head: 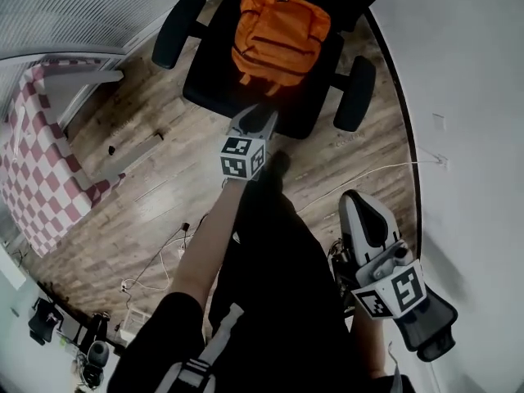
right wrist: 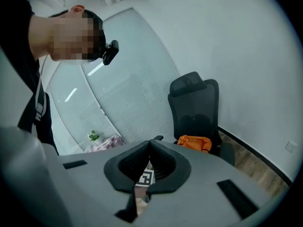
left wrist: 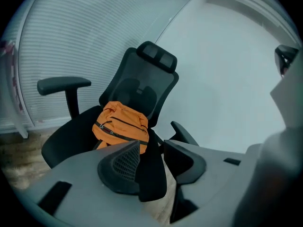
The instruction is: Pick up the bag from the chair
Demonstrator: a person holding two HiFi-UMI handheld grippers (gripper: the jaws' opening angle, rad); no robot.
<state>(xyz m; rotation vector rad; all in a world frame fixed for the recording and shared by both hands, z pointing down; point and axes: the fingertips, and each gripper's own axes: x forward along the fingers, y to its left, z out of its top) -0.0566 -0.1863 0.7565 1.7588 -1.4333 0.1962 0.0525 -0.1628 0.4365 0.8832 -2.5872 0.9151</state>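
An orange backpack (head: pixel 278 31) lies on the seat of a black office chair (head: pixel 209 76), leaning on its backrest. My left gripper (head: pixel 255 121) is held out at the seat's front edge, short of the bag, jaws open and empty. In the left gripper view the backpack (left wrist: pixel 120 124) shows just beyond the open left gripper (left wrist: pixel 152 145), under the chair's backrest (left wrist: pixel 147 79). My right gripper (head: pixel 360 203) hangs back beside my body, shut and empty. In the right gripper view the shut right gripper (right wrist: pixel 149 143) points toward the distant backpack (right wrist: pixel 194 143) and chair (right wrist: pixel 194 103).
A white wall (head: pixel 475 97) runs close along the right of the chair. A pink-and-white checkered cloth (head: pixel 33 154) covers furniture at the left. Cables (head: pixel 164 260) lie on the wooden floor. Window blinds (left wrist: pixel 71 41) stand behind the chair. The chair's armrests (head: pixel 176 31) stick out on both sides.
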